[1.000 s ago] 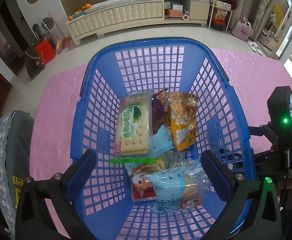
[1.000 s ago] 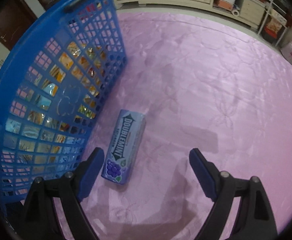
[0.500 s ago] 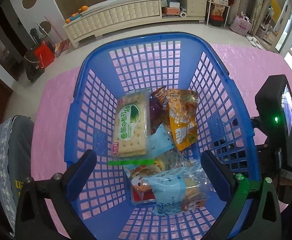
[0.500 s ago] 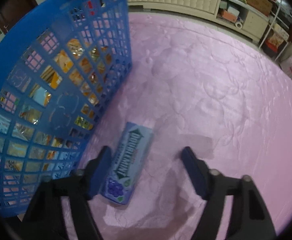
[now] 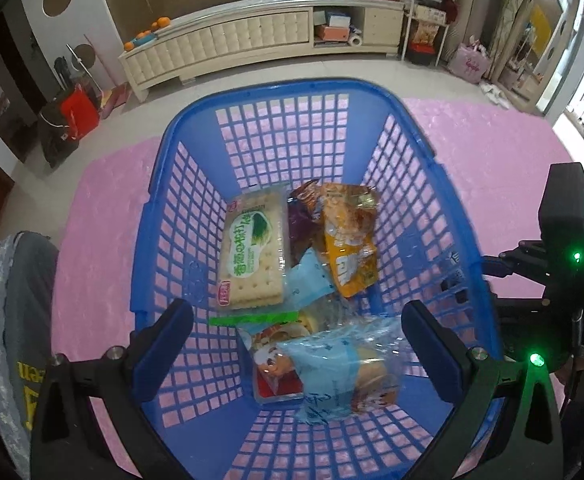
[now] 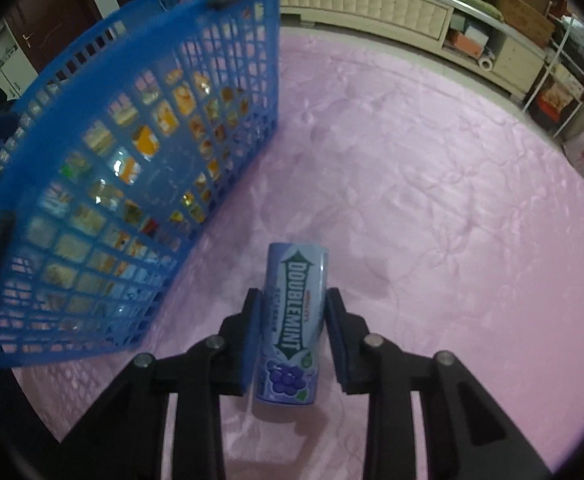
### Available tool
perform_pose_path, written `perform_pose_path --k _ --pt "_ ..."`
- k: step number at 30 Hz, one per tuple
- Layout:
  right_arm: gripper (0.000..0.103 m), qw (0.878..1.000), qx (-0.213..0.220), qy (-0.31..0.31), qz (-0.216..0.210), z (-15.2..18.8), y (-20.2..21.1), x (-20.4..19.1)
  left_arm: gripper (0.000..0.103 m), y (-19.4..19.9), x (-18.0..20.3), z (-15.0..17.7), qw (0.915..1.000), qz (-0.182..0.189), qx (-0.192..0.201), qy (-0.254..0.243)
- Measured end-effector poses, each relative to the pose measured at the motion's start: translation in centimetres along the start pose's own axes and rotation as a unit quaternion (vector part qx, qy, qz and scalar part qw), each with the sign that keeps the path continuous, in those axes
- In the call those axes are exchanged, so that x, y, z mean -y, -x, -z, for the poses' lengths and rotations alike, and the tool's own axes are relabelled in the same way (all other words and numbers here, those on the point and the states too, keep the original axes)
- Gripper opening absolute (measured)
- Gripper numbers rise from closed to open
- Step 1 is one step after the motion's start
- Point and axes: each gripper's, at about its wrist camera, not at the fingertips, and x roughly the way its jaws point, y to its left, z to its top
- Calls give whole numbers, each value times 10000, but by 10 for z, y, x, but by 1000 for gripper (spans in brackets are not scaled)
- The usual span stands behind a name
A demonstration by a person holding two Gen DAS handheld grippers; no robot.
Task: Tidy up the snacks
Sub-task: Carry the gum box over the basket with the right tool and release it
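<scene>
A blue-purple Doublemint gum pack (image 6: 294, 320) lies lengthwise between the fingers of my right gripper (image 6: 292, 300), just over the pink cloth (image 6: 432, 200). The jaws are closing, and both pads touch the pack's long sides. The blue mesh basket (image 6: 211, 12) stands close on the left of it. In the left wrist view my left gripper (image 5: 296, 316) hangs open above the basket (image 5: 149, 208) with nothing between its fingers. Inside lie a cracker pack (image 5: 251, 256), an orange packet (image 5: 348, 248) and a pale blue wrapped cake (image 5: 344, 376).
The black housing of the right-hand tool (image 5: 564, 248), with green lights, sits just outside the basket's right wall. A grey sleeve (image 5: 15, 300) shows at the lower left. A long cream cabinet (image 5: 227, 44) runs along the far wall beyond the cloth's edge.
The right jaws have narrowed from wide apart to both sides of the gum pack, which now lies straight between them instead of by the left finger. The left gripper stayed open over the basket.
</scene>
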Motion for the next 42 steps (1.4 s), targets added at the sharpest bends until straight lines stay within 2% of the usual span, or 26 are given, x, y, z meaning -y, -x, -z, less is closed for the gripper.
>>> perform_pose_path --k 10,15,20,27,35,42 --pt "35 9985 502 107 195 -9 73 -15 103 36 -10 1 9991 22 412 30" --pt "35 9965 811 135 162 -16 109 -32 103 52 -25 -2 9983 95 555 176" --pt "35 9951 954 216 116 -28 122 -50 103 63 -41 1 9971 151 680 321" --pt "35 9948 985 256 -8 -56 114 -61 103 70 -63 9 9963 -2 805 293" --pt "35 9962 790 326 -144 -76 82 -84 103 57 -96 20 9959 0 732 523" --pt "35 9985 509 73 -181 -93 42 -87 103 44 -111 14 9959 37 721 544"
